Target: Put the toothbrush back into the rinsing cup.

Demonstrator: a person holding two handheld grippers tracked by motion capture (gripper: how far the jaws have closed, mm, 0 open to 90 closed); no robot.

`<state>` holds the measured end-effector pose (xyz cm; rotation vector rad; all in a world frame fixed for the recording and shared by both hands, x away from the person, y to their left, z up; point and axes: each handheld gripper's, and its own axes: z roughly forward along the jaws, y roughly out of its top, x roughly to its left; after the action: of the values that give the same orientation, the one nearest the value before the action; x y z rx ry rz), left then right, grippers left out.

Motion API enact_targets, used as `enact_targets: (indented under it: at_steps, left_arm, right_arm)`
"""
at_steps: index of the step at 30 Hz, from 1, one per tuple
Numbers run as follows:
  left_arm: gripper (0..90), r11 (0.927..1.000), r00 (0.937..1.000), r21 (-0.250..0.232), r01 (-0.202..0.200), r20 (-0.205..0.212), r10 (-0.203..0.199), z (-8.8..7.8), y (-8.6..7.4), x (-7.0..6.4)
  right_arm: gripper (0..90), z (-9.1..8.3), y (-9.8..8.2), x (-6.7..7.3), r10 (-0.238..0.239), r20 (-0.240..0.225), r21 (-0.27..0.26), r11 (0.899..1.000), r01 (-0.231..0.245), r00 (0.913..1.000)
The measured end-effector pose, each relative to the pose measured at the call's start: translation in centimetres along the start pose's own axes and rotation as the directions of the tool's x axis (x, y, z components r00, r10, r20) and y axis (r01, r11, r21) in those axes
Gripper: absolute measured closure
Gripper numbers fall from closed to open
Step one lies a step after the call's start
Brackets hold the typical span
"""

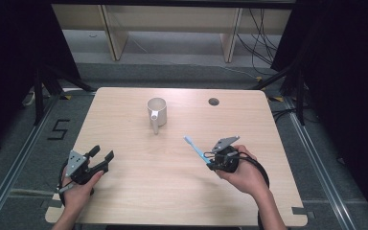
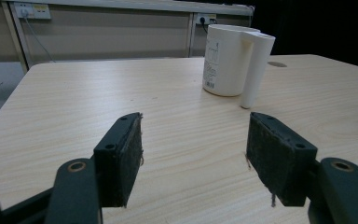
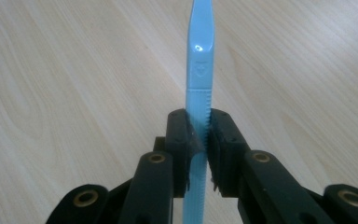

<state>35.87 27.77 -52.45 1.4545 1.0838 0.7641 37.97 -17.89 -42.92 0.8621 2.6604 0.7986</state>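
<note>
Right gripper: clamped on the blue toothbrush, pads pinching the ridged part of the handle, probably so it cannot twist.
Toothbrush: sticks out past the jaws, up and away over the table, bristle end toward the mug; held off the wood, likely ready to carry.
Left gripper: jaws wide apart, nothing between them, resting near the table's left front, seemingly waiting.
Mug: white, upright, well apart from both grippers, handle facing the person; a likely home for the brush.
</note>
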Motion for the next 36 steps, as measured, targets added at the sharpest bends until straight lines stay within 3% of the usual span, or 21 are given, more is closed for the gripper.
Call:
enact_targets:
  at_steps: [3,4,8,11,12,13,16,18,21,29,34,36]
  left_arm:
    - [35.4,1.0,1.0,-0.001,0.005,0.002,-0.005,0.0,0.0,0.1]
    - [35.4,1.0,1.0,-0.003,0.009,-0.001,-0.009,0.0,0.0,0.1]
    - [35.4,1.0,1.0,-0.004,0.009,0.0,-0.009,0.0,0.0,0.1]
    - [35.4,0.9999,0.9999,-0.005,0.011,0.003,-0.011,0.0,0.0,0.1]
    - [35.4,0.9999,0.9999,-0.004,0.011,0.003,-0.011,-0.1,0.0,0.1]
    - [35.4,0.9999,0.9999,-0.004,0.01,0.003,-0.01,0.0,0.0,0.1]
    - [35.4,1.0,0.9999,-0.002,0.01,0.003,-0.01,0.0,0.0,0.1]
    - [35.5,0.9999,0.9999,-0.002,0.011,0.004,-0.011,0.0,0.0,0.1]
    - [35.5,0.9999,0.9999,-0.002,0.012,0.004,-0.012,0.0,0.0,0.1]
    - [35.5,0.9999,0.9999,-0.002,0.01,0.004,-0.01,0.0,0.0,0.1]
    - [35.5,0.9999,0.9999,-0.006,0.015,0.004,-0.015,0.0,0.0,0.1]
    - [35.5,0.9998,0.9998,-0.003,0.017,0.005,-0.017,0.0,0.0,0.2]
  right_arm:
    - [79.4,0.1,0.0,-0.1,-0.008,0.004,-0.005,1.0,0.008,1.0]
    - [79.4,0.0,0.1,0.1,0.018,-0.006,-0.014,1.0,-0.018,0.9998]
    - [79.4,0.1,0.2,-0.1,-0.011,0.003,-0.029,1.0,0.011,0.9999]
    - [79.4,0.0,0.2,0.1,0.025,-0.001,-0.046,0.999,-0.025,0.9997]
    - [79.4,0.0,0.3,0.1,0.013,0.024,-0.048,0.999,-0.011,0.9996]
    - [79.4,-0.1,0.4,0.2,0.007,0.003,-0.062,0.998,-0.007,1.0]
    - [79.4,0.0,0.6,0.4,0.013,0.015,-0.091,0.996,-0.012,0.9998]
    - [79.4,0.0,0.8,0.1,-0.033,0.03,-0.108,0.993,0.036,0.999]
    - [79.4,0.0,1.0,0.2,-0.023,0.037,-0.143,0.989,0.028,0.999]
    - [79.4,0.1,1.3,0.5,-0.008,0.046,-0.176,0.984,0.016,0.9989]
    - [79.4,0.4,1.5,0.7,-0.01,0.064,-0.222,0.975,0.024,0.9979]
    - [79.4,0.4,1.5,0.8,0.001,0.067,-0.215,0.977,0.013,0.9977]
